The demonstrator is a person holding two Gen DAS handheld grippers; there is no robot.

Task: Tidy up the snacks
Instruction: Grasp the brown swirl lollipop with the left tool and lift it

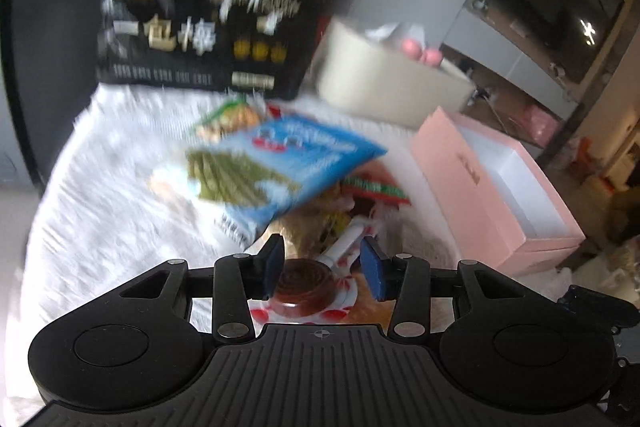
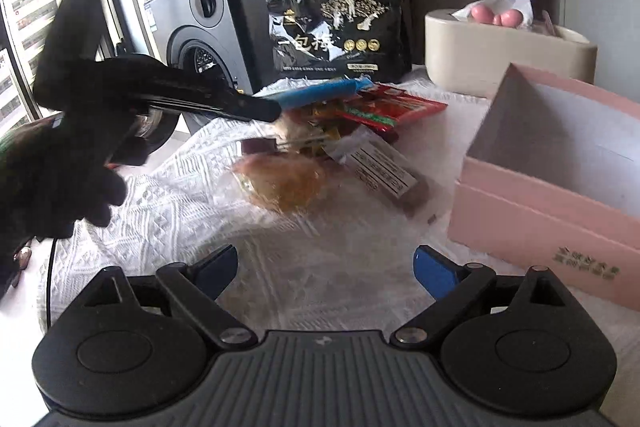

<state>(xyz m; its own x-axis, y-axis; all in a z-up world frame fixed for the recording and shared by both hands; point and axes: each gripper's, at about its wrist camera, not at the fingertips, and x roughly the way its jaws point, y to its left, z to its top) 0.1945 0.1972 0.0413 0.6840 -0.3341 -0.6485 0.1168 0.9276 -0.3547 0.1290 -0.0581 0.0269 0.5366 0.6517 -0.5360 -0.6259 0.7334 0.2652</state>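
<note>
Gripping a round brown snack [image 1: 305, 281] between narrowed blue pads, the left gripper [image 1: 322, 269] hangs over the snack pile on the white textured cloth [image 1: 104, 195].

Around that pile: a blue packet [image 1: 292, 163] with green sticks printed on it lies on top, a red-and-green packet [image 1: 376, 189] just beside it toward the pink box [image 1: 480, 187], and a big black bag [image 1: 200, 23] with gold print stands upright behind. The pink box sits open, just right of the pile, its white inside showing. A beige container [image 1: 384, 79] stands behind the box. The right gripper [image 2: 324, 269] hovers nearer the camera side of the pile, jaws spread wide with nothing between them. A dark-gloved hand [image 2: 60, 163] carries the left gripper.
</note>
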